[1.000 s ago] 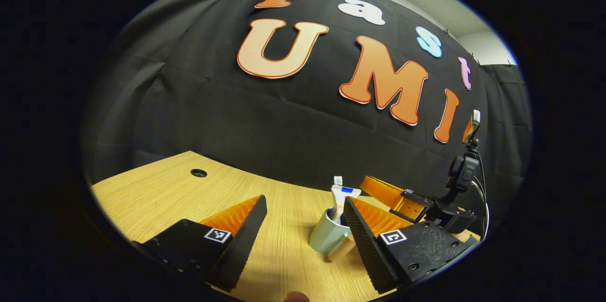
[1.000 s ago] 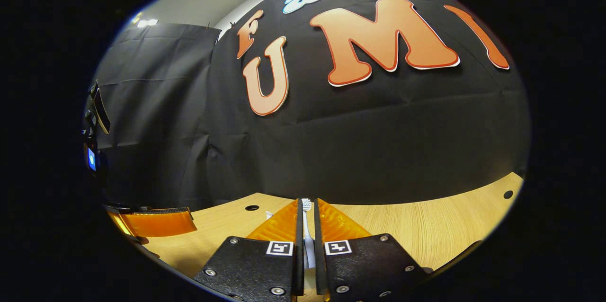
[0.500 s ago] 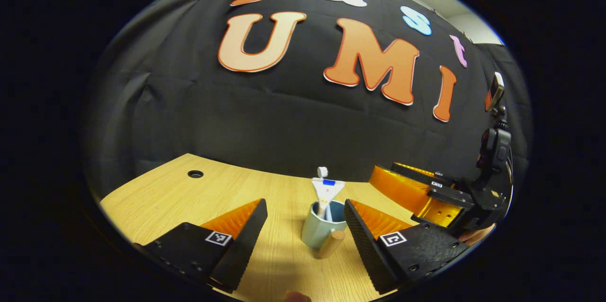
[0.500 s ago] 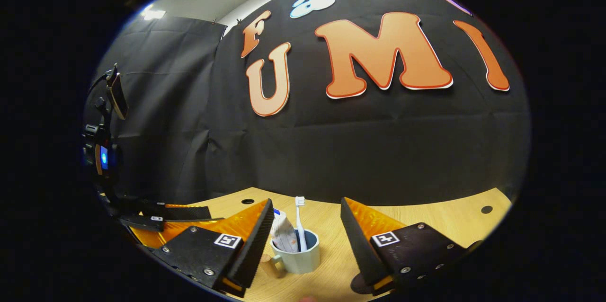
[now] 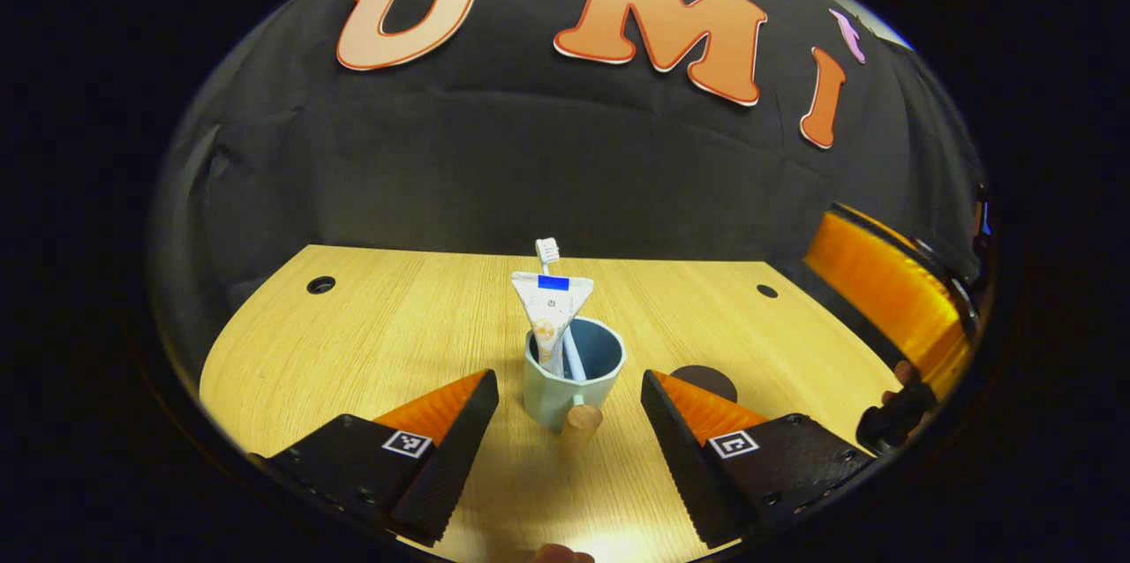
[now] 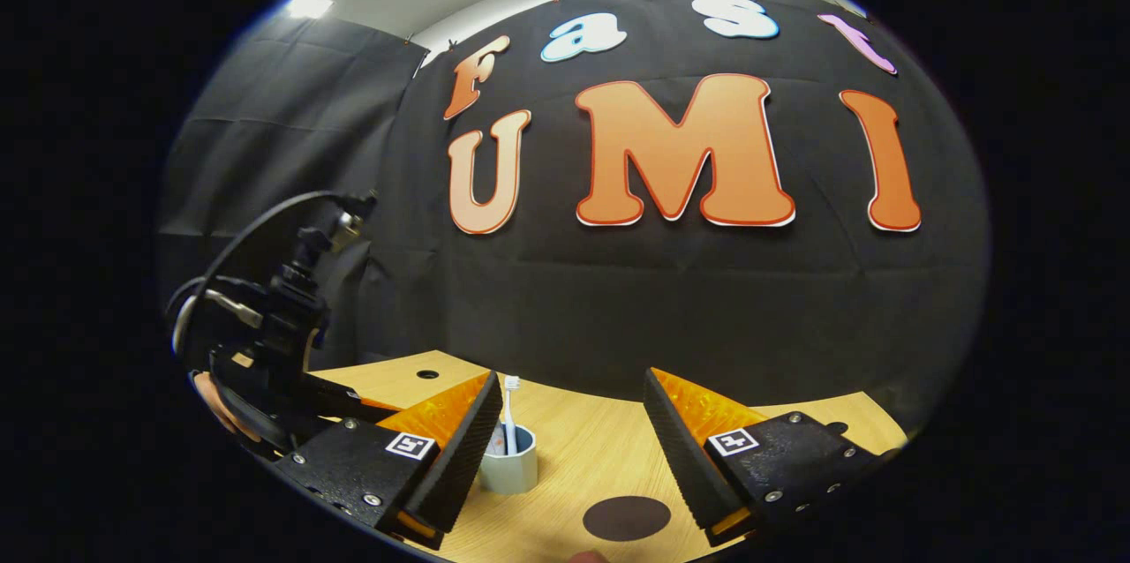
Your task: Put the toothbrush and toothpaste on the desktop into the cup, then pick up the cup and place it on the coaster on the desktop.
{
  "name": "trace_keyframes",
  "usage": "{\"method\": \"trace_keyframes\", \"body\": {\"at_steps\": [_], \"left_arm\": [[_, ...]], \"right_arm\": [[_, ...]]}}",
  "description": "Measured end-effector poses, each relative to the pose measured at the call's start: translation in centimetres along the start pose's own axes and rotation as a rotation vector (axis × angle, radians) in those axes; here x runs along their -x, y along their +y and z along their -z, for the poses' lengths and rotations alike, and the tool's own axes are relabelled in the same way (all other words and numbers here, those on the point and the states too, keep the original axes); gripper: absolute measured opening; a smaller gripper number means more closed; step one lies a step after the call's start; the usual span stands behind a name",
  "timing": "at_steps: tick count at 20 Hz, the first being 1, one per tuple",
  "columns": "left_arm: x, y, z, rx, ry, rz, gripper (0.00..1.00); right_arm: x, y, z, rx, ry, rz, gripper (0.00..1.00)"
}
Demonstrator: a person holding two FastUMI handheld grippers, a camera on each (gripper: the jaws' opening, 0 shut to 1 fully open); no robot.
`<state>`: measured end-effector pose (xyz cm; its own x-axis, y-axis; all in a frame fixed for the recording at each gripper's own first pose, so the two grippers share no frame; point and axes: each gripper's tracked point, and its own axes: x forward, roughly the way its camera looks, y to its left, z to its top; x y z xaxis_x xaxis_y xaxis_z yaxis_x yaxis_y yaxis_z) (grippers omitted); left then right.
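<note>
The cup (image 5: 572, 373) stands upright on the desk (image 5: 397, 325), with the toothbrush (image 5: 548, 251) and the toothpaste (image 5: 552, 316) standing in it, both leaning on its rim and rising well above it. In the left gripper view the left gripper (image 5: 569, 391) is spread wide and holds nothing; the cup sits between its fingers, just ahead of the tips and apart from both, its wooden handle (image 5: 583, 416) pointing back toward the camera. The coaster (image 5: 704, 380), a dark disc, lies flat on the desk just right of the cup, partly behind the gripper's right finger. In the right gripper view the right gripper (image 6: 565, 422) is also spread wide and holds nothing; the cup (image 6: 510, 468) stands just beside its left finger, and the coaster (image 6: 627, 517) lies on the desk between the fingers, right of the cup and nearer the camera. The left gripper (image 6: 353, 409) shows left of the cup there.
</note>
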<state>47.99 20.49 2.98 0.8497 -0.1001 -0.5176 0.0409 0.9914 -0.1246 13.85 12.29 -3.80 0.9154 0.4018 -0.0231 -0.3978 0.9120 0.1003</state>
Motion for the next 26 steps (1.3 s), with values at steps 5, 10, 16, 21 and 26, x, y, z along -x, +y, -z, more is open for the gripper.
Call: {"method": "trace_keyframes", "body": {"at_steps": [5,10,16,21,26], "left_arm": [[-2.3,0.0,2.0,0.031,0.197,0.007,0.98],[-3.2,0.3,2.8,0.038,0.321,-0.015,0.97],[-4.1,-0.8,4.1,0.032,0.446,-0.031,0.96],[-4.1,-0.9,4.7,0.004,0.551,-0.084,0.95],[-5.2,-0.6,5.5,-0.022,0.598,-0.128,0.88]], "right_arm": [[2.2,-1.2,-0.3,-0.007,0.008,0.000,0.97],[5.0,-2.3,-0.5,0.004,0.001,-0.004,0.97],[7.9,-4.2,-0.9,-0.007,-0.010,0.006,1.00],[10.0,-5.0,0.3,-0.045,0.011,0.014,0.97],[11.7,-6.0,0.7,-0.017,0.025,0.033,0.97]]}}
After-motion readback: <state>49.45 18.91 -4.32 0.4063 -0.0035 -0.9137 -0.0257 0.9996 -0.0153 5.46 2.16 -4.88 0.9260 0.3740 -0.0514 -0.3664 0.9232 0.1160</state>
